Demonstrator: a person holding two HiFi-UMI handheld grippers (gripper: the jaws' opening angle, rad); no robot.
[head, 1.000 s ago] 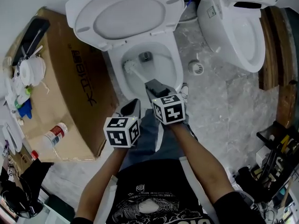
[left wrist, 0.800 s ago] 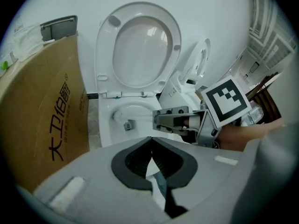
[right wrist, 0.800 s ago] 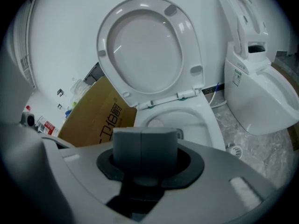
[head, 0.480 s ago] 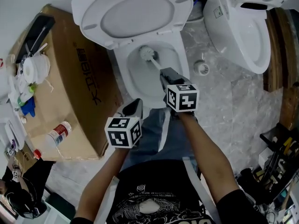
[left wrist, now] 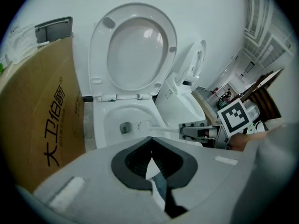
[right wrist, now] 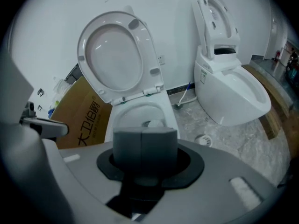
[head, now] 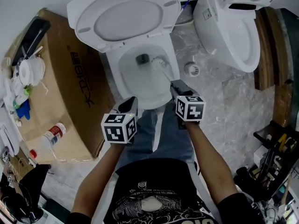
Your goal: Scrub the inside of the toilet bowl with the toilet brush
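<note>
The white toilet [head: 174,73] stands with lid and seat [head: 124,15] raised. My right gripper [head: 178,87] is shut on the toilet brush's white handle [head: 166,72] at the bowl's front right rim. The brush head [head: 159,61] rests inside the bowl, just right of the dark drain [head: 141,58]. From the left gripper view the brush head [left wrist: 144,124] and its handle [left wrist: 166,130] run across the bowl to the right gripper [left wrist: 200,132]. My left gripper [head: 131,104] hangs shut and empty over the bowl's front left rim. In the right gripper view the shut jaws hide the handle; the brush head [right wrist: 157,122] shows beyond.
A big cardboard box [head: 70,92] stands hard against the toilet's left, with bottles and small items [head: 28,73] on it. A second toilet [head: 229,27] stands at the right. A round floor drain [head: 191,70] lies between them. Wooden boards [head: 268,45] line the right side.
The brush head has swept from the bowl's left wall across the back to just right of the drain. My right gripper moved right with it. The left gripper stayed at the front rim.
</note>
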